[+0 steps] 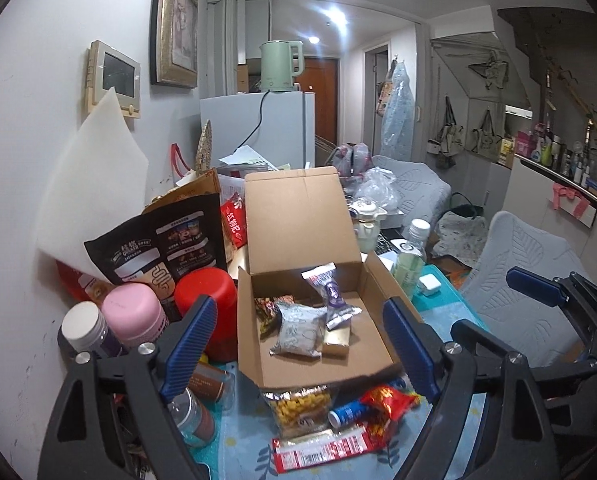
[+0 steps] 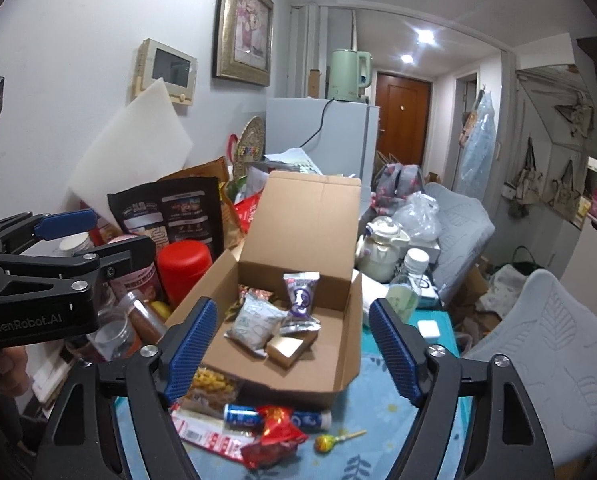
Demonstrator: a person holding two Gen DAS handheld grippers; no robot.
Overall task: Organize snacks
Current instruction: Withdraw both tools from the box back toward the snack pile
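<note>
An open cardboard box (image 1: 298,216) (image 2: 310,220) stands on the blue patterned cloth with its lid upright. Inside lie a silver packet (image 1: 298,328) (image 2: 254,322), a purple-and-white packet (image 1: 330,288) (image 2: 300,294), a small gold box (image 1: 336,342) (image 2: 286,348) and a dark printed packet (image 1: 268,312). In front of the box lie a yellow snack bag (image 1: 298,404), a blue tube (image 1: 346,414), a red packet (image 1: 386,400) (image 2: 274,436), a red-and-white bar (image 1: 322,446) and a lollipop (image 2: 326,442). My left gripper (image 1: 300,308) (image 2: 122,232) and my right gripper (image 2: 292,306) (image 1: 484,300) hover side by side before the box, both open and holding nothing.
Left of the box crowd a red canister (image 1: 210,292), a pink bottle (image 1: 132,316), jars and a black oat bag (image 1: 158,244) against the wall. A clear bottle (image 1: 412,252) and a teapot (image 2: 382,248) stand to the right. A grey chair (image 1: 526,264) borders the table's right edge.
</note>
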